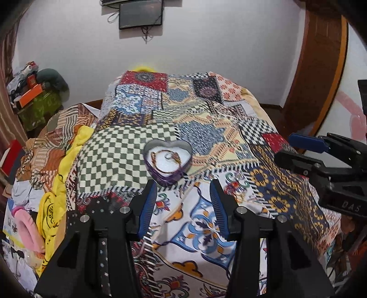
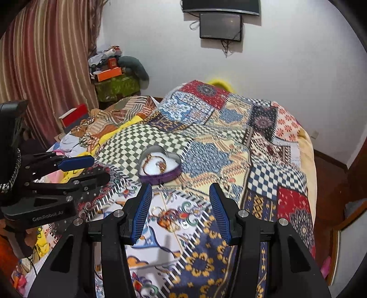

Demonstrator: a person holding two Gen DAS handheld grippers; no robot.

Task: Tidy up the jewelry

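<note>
both sets of jaws stand apart with nothing between them. left gripper (image 1: 183, 194) hovers over the patchwork bedspread (image 1: 128, 155), its blue ribbed pads (image 1: 148, 206) spread on either side of a white floral panel. right gripper (image 2: 181, 197) hovers likewise over the same cloth, just to the right of the left one.

heart-shaped box (image 1: 168, 158), silver-walled with a purple band around its base and a white lining, sits open on the bedspread just beyond the tips of both grippers. inside it lies a thin gold bangle (image 1: 160, 164) and a small gold piece (image 1: 173, 157) whose kind cannot be made out.

writing: the right wrist view shows the side of the left gripper at left, printed "genrobot.ai". the left wrist view shows the right gripper at right, with "das" legible on its black body.

differences between views: only the right wrist view shows a small gold item (image 2: 170, 221) lying loose on the floral panel near its own fingers, with a thin chain-like line running away from it; its kind is unclear. the striped curtain (image 2: 45, 68) appears broadly in the right wrist view and only as a sliver in the left. the left wrist view shows a curved wooden frame (image 1: 321, 75) at far right. both views show the dark wall screen (image 1: 140, 15), a pile of yellow and patterned clothes (image 1: 52, 183) at left, and an orange box (image 2: 109, 73) on a far cluttered stand.
</note>
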